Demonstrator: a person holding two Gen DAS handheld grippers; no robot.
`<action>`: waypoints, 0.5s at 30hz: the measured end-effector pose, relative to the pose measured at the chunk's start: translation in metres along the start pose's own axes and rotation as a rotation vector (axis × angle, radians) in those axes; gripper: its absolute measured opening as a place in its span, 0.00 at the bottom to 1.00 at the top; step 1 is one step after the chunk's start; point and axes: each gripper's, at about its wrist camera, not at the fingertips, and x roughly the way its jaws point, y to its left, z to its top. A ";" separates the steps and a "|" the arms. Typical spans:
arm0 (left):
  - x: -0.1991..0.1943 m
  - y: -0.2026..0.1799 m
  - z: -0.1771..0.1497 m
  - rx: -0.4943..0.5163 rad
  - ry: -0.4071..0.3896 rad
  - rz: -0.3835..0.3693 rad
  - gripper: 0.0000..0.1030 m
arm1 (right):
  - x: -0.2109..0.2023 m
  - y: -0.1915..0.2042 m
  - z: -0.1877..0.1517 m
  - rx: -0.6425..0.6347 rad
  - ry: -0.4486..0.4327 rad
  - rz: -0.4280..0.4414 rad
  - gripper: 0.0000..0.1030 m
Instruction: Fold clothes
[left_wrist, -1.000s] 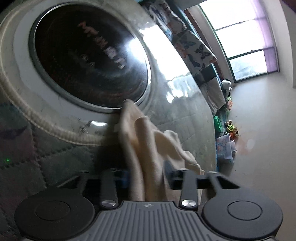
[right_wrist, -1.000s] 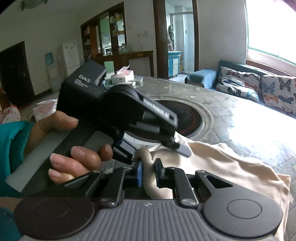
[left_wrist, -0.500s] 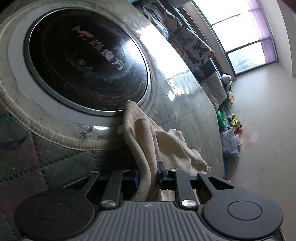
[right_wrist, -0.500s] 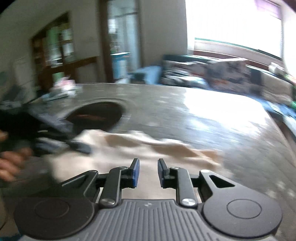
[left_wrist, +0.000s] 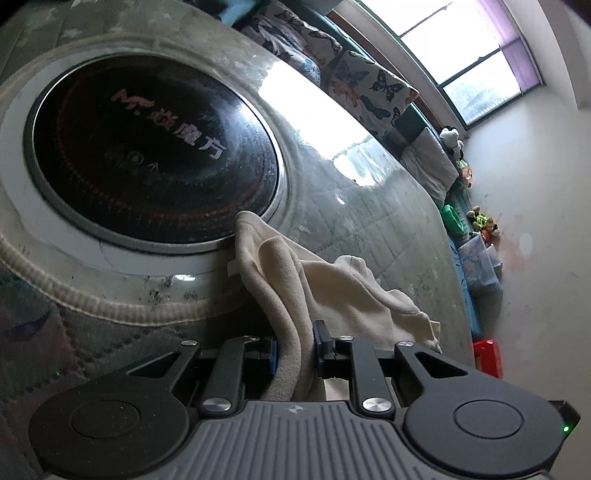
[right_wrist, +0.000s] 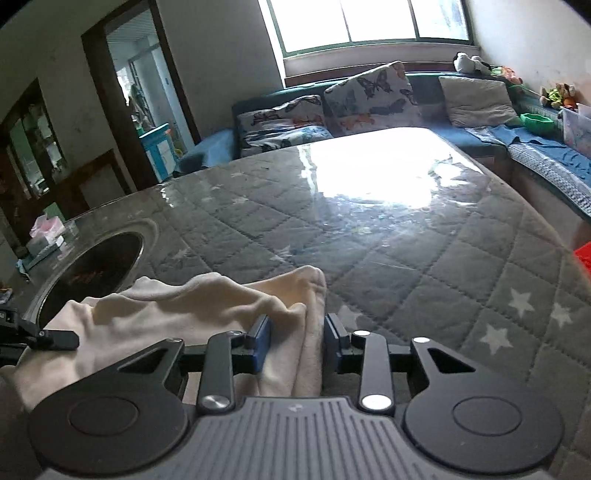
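Note:
A cream garment (left_wrist: 325, 284) lies bunched on a glass-topped table over a grey quilted cover. My left gripper (left_wrist: 295, 350) is shut on a thick fold of it, beside the round black cooktop (left_wrist: 147, 147). In the right wrist view the garment (right_wrist: 177, 314) spreads left, and its right edge lies between the fingers of my right gripper (right_wrist: 297, 341). The jaws stand apart with a gap on the right side, so the right gripper is open. The tip of the left gripper (right_wrist: 55, 338) shows at the left edge of the right wrist view.
The quilted table (right_wrist: 406, 240) stretches ahead with strong window glare. A sofa with butterfly cushions (right_wrist: 369, 96) stands behind it. A green bowl (right_wrist: 537, 122) and toys sit at the right. A tissue box (right_wrist: 46, 229) is far left. A red object (right_wrist: 583, 254) is at the table's right edge.
My right gripper let go of the garment near the left gripper and swung right to its other edge, jaws now wider. My left gripper closed on the fold and stayed in place.

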 end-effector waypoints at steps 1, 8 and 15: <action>0.000 -0.002 0.000 0.014 -0.004 0.004 0.19 | -0.004 0.001 0.000 0.002 -0.003 0.007 0.17; -0.001 -0.034 0.001 0.169 -0.034 0.012 0.16 | -0.035 0.007 0.000 0.004 -0.065 0.029 0.09; 0.015 -0.084 0.001 0.323 -0.021 -0.016 0.15 | -0.077 0.001 0.014 0.002 -0.171 -0.033 0.08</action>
